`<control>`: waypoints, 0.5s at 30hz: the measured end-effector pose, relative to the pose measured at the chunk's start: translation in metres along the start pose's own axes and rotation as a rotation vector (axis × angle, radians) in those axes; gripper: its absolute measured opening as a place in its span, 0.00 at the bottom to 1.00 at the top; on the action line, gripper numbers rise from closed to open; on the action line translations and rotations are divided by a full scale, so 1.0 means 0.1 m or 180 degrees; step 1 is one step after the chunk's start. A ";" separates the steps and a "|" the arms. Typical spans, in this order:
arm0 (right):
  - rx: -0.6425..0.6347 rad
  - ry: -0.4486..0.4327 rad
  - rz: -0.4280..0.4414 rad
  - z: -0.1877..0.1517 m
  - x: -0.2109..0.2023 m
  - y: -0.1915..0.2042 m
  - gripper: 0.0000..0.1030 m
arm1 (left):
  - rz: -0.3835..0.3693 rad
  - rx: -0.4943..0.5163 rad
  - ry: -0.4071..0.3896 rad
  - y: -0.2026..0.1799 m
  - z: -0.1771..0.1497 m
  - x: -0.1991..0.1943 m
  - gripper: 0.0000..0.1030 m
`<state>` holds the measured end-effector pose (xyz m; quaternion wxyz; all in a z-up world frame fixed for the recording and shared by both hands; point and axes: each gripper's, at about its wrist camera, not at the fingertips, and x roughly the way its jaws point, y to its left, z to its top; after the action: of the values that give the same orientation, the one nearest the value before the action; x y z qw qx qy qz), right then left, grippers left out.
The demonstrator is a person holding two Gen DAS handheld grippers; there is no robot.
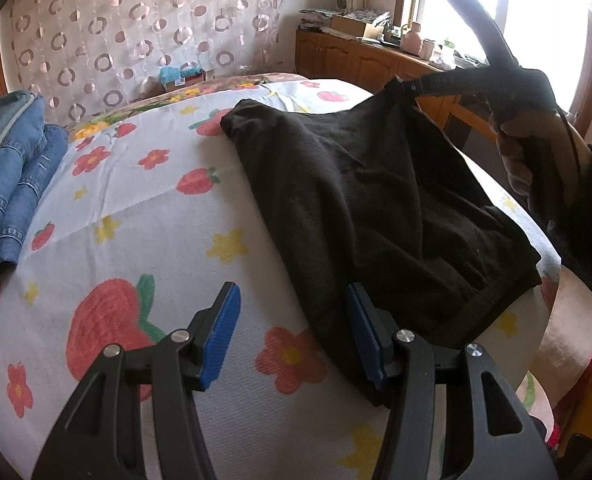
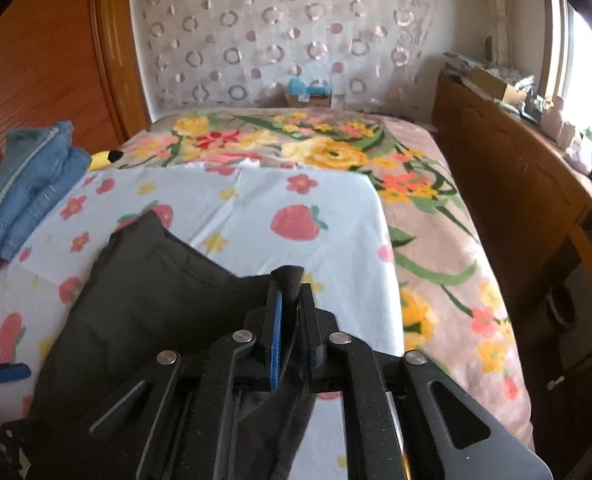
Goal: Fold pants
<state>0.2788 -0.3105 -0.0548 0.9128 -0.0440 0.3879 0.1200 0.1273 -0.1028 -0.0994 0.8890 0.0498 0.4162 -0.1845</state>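
Note:
Black pants (image 1: 376, 208) lie on the strawberry-print sheet (image 1: 156, 220), folded into a broad dark slab. My left gripper (image 1: 294, 332) hangs open just above the sheet; its right blue pad (image 1: 366, 332) sits over the pants' near left edge, and nothing is pinched. At the far corner a hand (image 1: 516, 152) holds my right gripper (image 1: 410, 88), which lifts that corner off the bed. In the right wrist view my right gripper (image 2: 288, 280) is shut on a bunch of the black pants (image 2: 156, 300), which drape away to the lower left.
Folded blue jeans (image 1: 12, 176) (image 2: 32, 184) are stacked at the sheet's left edge. A floral blanket (image 2: 436, 240) covers the bed beyond and to the right of the sheet (image 2: 256, 200). A wooden cabinet (image 2: 516, 200) with clutter on top runs along the right wall under the window.

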 end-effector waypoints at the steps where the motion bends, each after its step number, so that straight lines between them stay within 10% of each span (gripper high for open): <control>1: 0.0005 0.0027 -0.0052 -0.03 0.00 -0.01 0.26 | 0.0002 0.0003 0.0000 0.00 0.00 0.00 0.53; 15: -0.0002 0.0059 0.0112 -0.78 -0.62 0.15 0.41 | 0.0014 -0.0003 -0.0014 0.00 0.00 0.01 0.53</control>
<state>0.1786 -0.3211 -0.0641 0.9069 -0.0386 0.3970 0.1358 0.1284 -0.1030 -0.1003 0.8903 0.0499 0.4142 -0.1824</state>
